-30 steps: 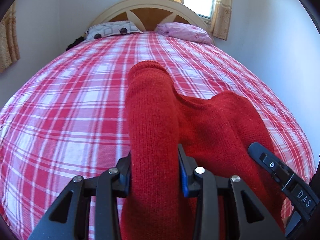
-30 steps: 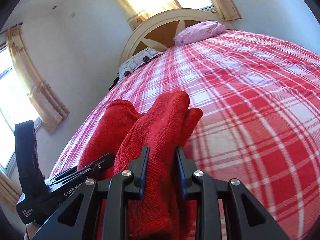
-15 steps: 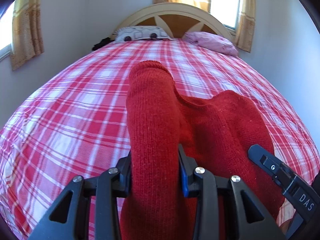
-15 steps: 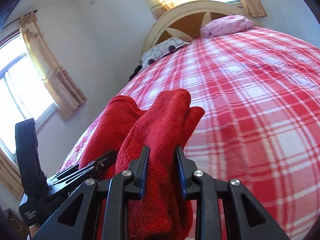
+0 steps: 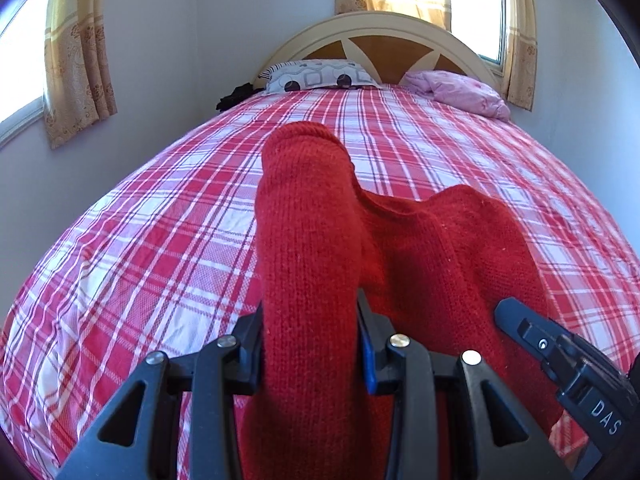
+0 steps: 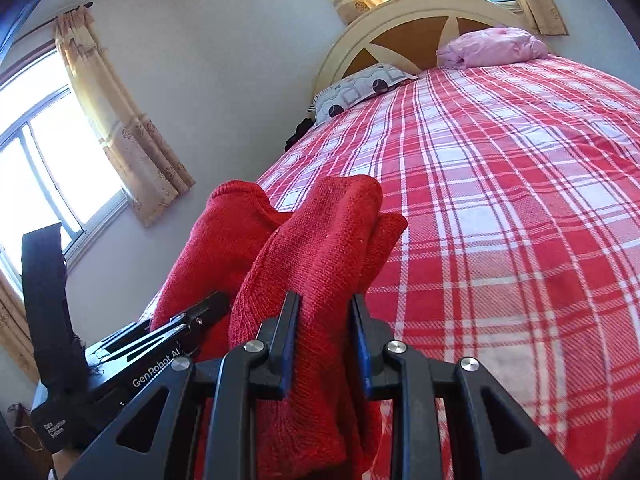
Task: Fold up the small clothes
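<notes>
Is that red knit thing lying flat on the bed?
No. The red knit is bunched and raised above the bed, pinched in the left gripper.

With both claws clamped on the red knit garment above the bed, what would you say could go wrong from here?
1. The left claw and right claw each pinch a thick bunch of the red knit garment, so layers may slip out unevenly.
2. The span between them sags in a dip, so it could land wrinkled on the plaid bedsheet.
3. The two claws sit close together and might bump.
</notes>
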A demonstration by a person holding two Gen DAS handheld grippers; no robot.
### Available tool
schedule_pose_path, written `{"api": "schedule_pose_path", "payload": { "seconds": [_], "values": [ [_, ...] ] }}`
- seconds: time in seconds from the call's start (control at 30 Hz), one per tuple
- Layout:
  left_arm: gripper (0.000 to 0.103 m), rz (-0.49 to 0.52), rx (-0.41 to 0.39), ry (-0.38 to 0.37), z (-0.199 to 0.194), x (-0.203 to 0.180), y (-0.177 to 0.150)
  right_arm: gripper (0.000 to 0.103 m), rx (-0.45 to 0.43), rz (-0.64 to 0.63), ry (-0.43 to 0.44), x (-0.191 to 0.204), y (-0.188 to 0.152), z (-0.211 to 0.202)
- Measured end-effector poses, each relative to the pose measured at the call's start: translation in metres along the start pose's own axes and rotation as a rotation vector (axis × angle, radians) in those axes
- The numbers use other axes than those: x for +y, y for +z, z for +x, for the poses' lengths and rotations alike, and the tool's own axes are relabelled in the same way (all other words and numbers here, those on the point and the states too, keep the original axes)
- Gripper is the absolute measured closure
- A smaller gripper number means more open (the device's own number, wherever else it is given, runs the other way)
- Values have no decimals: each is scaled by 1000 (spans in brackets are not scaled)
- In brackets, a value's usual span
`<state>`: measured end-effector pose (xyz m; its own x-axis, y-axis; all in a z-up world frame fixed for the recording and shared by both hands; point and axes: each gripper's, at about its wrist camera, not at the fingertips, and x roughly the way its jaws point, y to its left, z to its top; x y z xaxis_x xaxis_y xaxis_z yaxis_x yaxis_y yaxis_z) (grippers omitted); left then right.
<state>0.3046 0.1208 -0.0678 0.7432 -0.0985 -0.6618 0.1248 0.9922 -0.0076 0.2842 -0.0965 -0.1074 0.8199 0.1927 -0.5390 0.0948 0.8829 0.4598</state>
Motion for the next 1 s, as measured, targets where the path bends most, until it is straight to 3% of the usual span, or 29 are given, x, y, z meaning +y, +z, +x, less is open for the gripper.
{"api": "schedule_pose_path", "payload": {
  "seconds": [0.27, 0.43, 0.73, 0.9, 1.0],
  "values": [
    [65, 39, 36, 8, 33, -6, -1, 77, 27, 25, -71, -21, -3, 25],
    [65, -1, 80, -7, 49, 5, -4, 77, 71, 28, -109, -32, -6, 44],
    [60, 4, 54, -24, 56, 8, -10, 77, 115, 30, -125, -35, -9, 57],
    [59, -13, 63, -45, 49, 13, -15, 77, 123, 17, -134, -33, -11, 56],
    [54, -43, 84, -57, 49, 18, -14, 77, 128, 13, -138, -33, -11, 56]
  ]
}}
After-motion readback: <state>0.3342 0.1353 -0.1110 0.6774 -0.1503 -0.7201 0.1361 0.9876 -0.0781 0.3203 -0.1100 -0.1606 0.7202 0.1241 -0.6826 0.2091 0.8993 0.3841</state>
